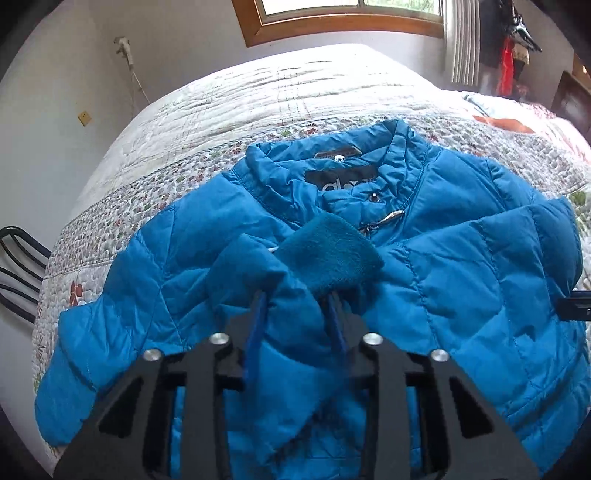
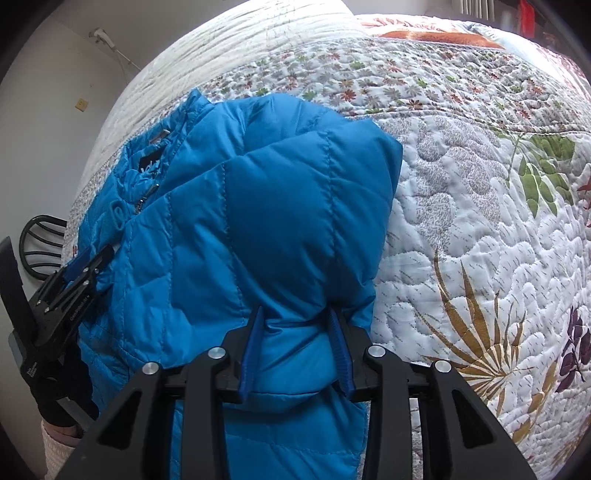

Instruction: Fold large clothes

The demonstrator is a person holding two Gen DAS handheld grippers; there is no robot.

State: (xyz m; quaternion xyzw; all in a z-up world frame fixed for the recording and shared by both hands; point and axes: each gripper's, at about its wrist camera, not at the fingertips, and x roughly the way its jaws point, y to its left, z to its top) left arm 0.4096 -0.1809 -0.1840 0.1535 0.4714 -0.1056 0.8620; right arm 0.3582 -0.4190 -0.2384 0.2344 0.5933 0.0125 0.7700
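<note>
A blue quilted puffer jacket lies front up on the bed, collar toward the far side. My left gripper is shut on the left sleeve, whose fleece cuff is laid across the chest below the collar. My right gripper is shut on the right sleeve, which is folded over the jacket body. The left gripper also shows in the right wrist view at the jacket's left side.
The bed is covered by a floral quilt. A dark chair stands at the bed's left side. A white wall with a cable and a socket is at the left. A window is beyond the bed.
</note>
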